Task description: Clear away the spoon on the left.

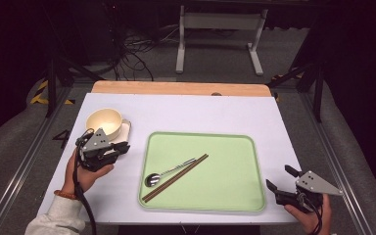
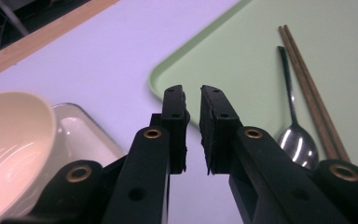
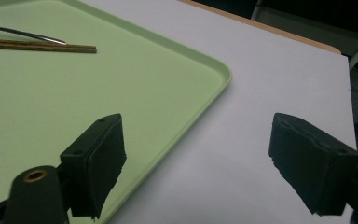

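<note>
My left tool [image 1: 120,148], clenched empty, sits beside bowl [image 1: 104,122]; right tool [image 1: 279,178] released, parked off the tray [image 1: 254,171].

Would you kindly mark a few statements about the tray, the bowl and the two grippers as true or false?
1. The spoon and chopsticks lie on the tray. True.
2. The bowl stands on the tray. False: it is on the table left of it, in a small dish.
3. The right gripper has its jaws wide apart. True.
4. The left gripper holds the spoon. False: its jaws are nearly together with nothing between them.
</note>
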Demonstrator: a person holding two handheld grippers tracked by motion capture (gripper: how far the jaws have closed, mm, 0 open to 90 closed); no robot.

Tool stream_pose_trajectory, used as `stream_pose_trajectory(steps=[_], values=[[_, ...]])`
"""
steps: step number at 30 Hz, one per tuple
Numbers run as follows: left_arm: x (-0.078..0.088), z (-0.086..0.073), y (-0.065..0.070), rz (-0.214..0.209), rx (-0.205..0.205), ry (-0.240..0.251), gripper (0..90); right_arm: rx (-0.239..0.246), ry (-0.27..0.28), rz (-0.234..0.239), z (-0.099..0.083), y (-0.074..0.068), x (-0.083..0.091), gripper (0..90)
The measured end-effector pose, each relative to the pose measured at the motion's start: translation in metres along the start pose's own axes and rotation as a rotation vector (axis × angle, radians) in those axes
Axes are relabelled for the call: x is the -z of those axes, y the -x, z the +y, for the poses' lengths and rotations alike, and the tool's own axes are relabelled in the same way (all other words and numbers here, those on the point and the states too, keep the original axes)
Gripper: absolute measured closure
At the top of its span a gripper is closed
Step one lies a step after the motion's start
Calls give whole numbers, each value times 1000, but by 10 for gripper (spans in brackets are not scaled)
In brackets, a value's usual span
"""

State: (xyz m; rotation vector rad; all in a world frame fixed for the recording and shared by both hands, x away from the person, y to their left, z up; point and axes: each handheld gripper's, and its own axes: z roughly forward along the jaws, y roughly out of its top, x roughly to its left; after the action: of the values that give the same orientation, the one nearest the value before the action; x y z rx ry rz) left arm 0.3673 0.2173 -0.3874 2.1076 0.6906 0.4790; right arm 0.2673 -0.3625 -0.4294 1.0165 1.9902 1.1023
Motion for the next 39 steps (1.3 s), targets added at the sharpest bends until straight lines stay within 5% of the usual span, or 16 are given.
stream_pose_trajectory(steps=[17, 20, 23, 30, 39], values=[[6, -7, -28, 61, 29, -24, 623, 2, -5, 21, 2, 0, -6, 188], [5, -9, -32, 106, 11, -42, 548, 3, -7, 21, 2, 0, -7, 188], [5, -11, -37, 97, 22, -39, 486, -1, -7, 11, 2, 0, -8, 189], [-1, -13, -49, 138, 64, -85, 390, 5, -10, 18, 3, -1, -10, 189], [-18, -9, -61, 112, 56, -169, 334, 3, -14, 22, 3, -1, -12, 188]])
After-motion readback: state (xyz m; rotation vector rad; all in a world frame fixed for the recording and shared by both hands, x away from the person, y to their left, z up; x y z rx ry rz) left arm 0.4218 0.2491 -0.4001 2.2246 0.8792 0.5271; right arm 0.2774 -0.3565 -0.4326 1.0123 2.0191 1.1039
